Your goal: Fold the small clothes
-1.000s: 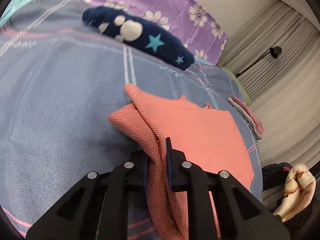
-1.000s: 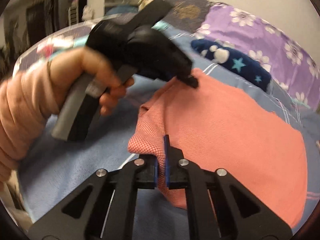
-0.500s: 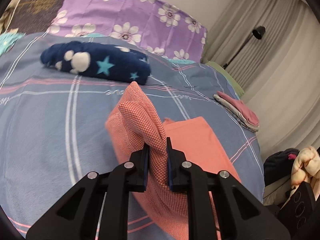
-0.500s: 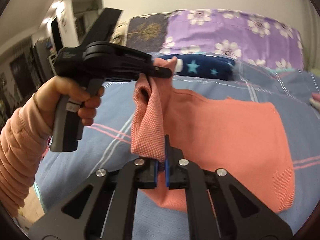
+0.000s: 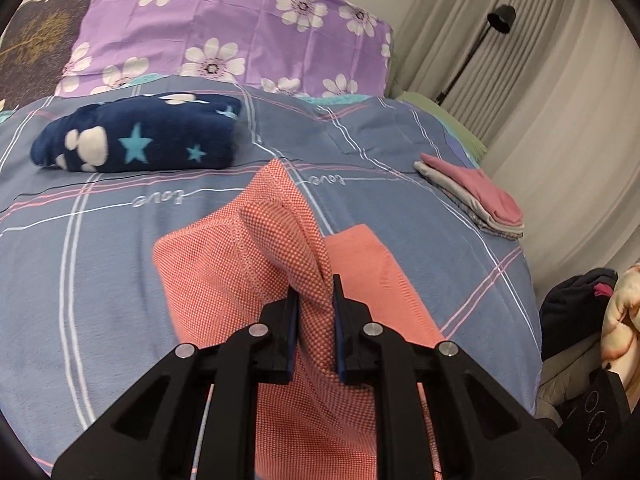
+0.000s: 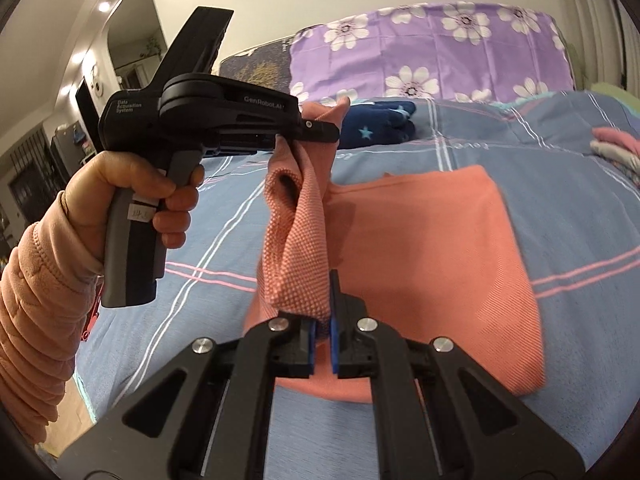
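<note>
A salmon-pink garment (image 6: 432, 248) lies on the blue plaid bedspread (image 6: 224, 248), with its left edge lifted. My left gripper (image 5: 314, 300) is shut on one corner of that edge; it also shows in the right wrist view (image 6: 316, 134), held high by a hand. My right gripper (image 6: 323, 320) is shut on the other corner of the lifted edge. The raised cloth (image 5: 248, 264) hangs between them with its woven inner side showing. The rest of the garment still rests flat on the bed.
A folded navy fleece with stars (image 5: 136, 140) lies near the purple flowered pillow (image 5: 240, 32). A small stack of folded clothes (image 5: 476, 200) sits at the bed's right side. More clothes (image 5: 592, 312) are piled off the bed at right.
Both grippers have lifted the garment's left edge up off the bed and carried it toward the right. The garment's flat part looks shorter as the edge rises.
</note>
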